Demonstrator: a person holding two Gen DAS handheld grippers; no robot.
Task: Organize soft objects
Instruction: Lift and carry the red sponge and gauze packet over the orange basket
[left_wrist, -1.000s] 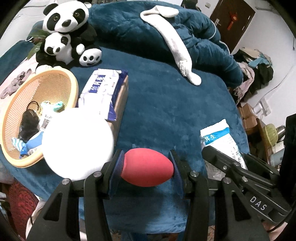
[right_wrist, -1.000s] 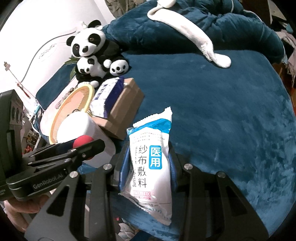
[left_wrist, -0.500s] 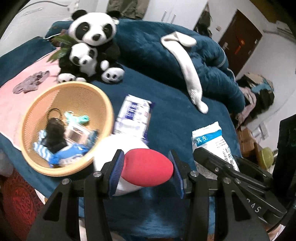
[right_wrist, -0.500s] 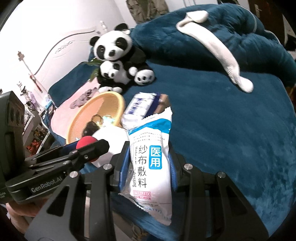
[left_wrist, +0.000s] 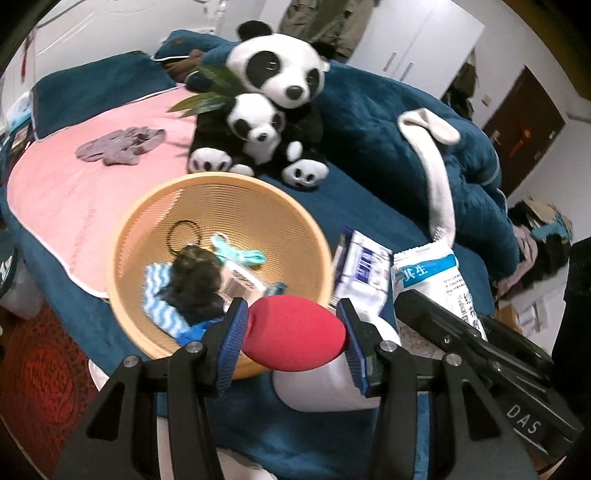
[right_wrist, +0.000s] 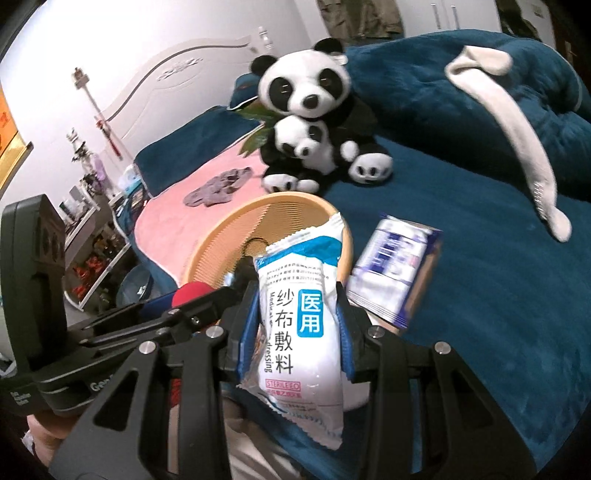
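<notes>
left wrist view: left tongs clamped across the red sponge egg, long axis jaw to jaw, hanging at the basket rim, bowl just ahead-left; right tongs pinching the gauze packet upright, basket beyond; left looks nearer.

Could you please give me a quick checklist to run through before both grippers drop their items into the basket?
1. Left gripper clamped on the red foam egg: ok.
2. Right gripper clamped on the gauze packet: ok.
3. Red foam egg above the basket: not ok; it hangs at the near rim.
4. Gauze packet above the basket: cannot tell; it lines up with the far rim, but depth is unclear.
5. Room inside the basket: ok; its far half is bare, and small items fill the near part.
6. Grippers clear of each other: ok; they are side by side, apart.
</notes>
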